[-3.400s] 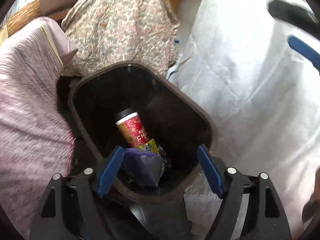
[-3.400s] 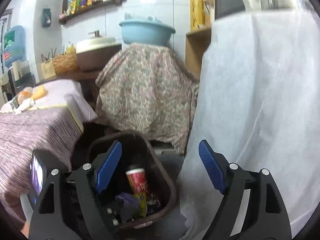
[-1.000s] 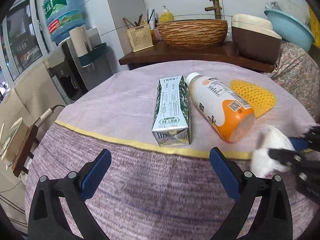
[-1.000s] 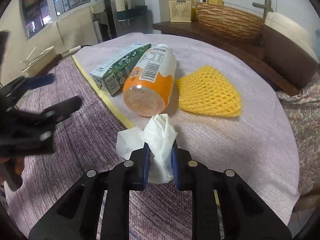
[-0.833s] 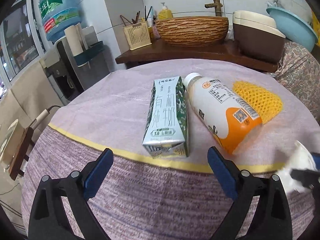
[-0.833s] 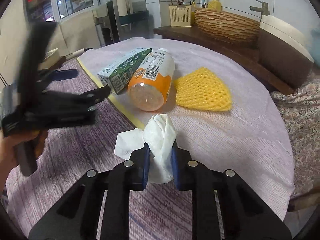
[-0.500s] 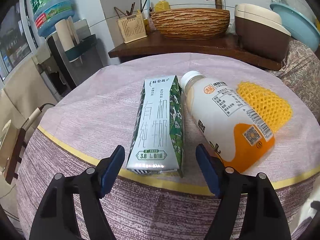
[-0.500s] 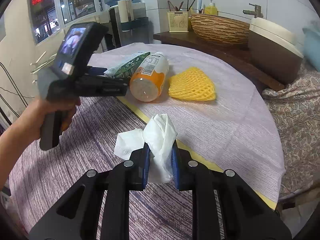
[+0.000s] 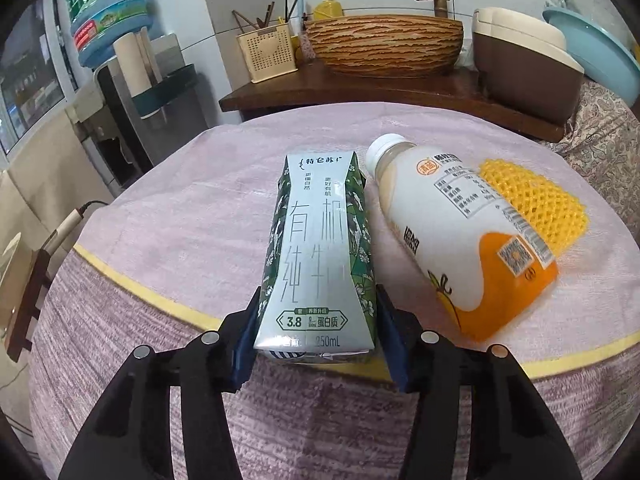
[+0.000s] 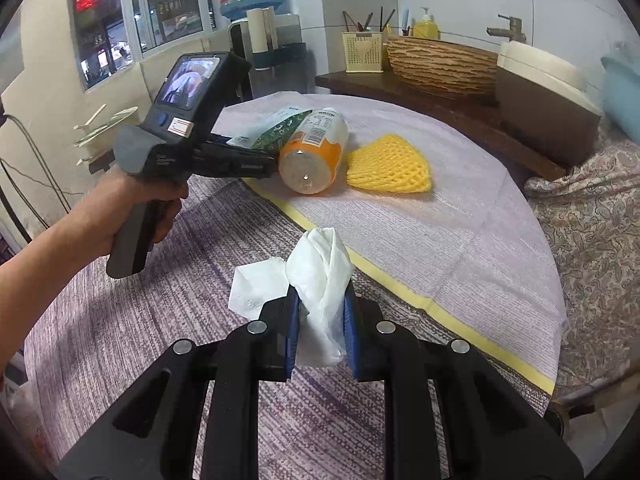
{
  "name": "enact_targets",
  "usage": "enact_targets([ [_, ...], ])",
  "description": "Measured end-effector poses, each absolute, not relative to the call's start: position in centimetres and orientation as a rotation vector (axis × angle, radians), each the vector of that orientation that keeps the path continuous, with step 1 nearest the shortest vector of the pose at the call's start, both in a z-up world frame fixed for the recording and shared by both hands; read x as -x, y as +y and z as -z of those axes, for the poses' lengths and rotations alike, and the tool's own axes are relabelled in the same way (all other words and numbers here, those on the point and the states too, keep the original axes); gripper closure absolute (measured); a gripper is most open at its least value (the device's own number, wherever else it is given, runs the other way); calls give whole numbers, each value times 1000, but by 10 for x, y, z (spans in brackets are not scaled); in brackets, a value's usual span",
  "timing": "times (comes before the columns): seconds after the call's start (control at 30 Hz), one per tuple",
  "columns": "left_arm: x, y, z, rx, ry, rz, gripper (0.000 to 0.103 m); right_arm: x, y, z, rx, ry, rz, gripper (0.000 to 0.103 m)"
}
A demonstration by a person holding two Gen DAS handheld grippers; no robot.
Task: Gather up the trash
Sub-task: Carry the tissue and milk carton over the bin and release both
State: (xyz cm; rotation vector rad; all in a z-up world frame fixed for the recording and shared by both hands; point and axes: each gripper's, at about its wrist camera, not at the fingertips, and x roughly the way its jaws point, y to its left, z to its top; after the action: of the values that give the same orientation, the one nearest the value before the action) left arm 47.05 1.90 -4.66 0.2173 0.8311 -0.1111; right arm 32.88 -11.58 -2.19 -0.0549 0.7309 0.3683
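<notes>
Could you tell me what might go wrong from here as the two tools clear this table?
The left tool, whose jaws have just been closing, holds the milk carton only at its near end, so it may tilt or slip when lifted. The bottle lies right beside the carton and could roll if nudged. The tissue in the right tool has a loose flap that might snag or tear.

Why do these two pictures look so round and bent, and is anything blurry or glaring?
Left wrist view: fisheye lens bows the table edge, corners black; milk carton sharp between the left gripper pads. Right wrist view: same bending; window lights glare top left; crumpled tissue in the right gripper crisp, no motion blur.
</notes>
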Motion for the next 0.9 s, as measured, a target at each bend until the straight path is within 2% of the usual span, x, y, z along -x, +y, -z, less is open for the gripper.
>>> enact_targets([
  [0.23,-413,43,26,-204,740,127,52,-298,-108,17,59,686,-404,83],
  [0.5,-308,75,-6,-102,640,147,52,-251,-107,17,11,645,-434,83],
  [0.67,-244,75,-17,-78,567,170,52,-221,-115,18,-23,618,-432,83],
  [0.9,-200,64,-25,-27,502,202,52,-183,-133,18,-68,590,-398,83],
])
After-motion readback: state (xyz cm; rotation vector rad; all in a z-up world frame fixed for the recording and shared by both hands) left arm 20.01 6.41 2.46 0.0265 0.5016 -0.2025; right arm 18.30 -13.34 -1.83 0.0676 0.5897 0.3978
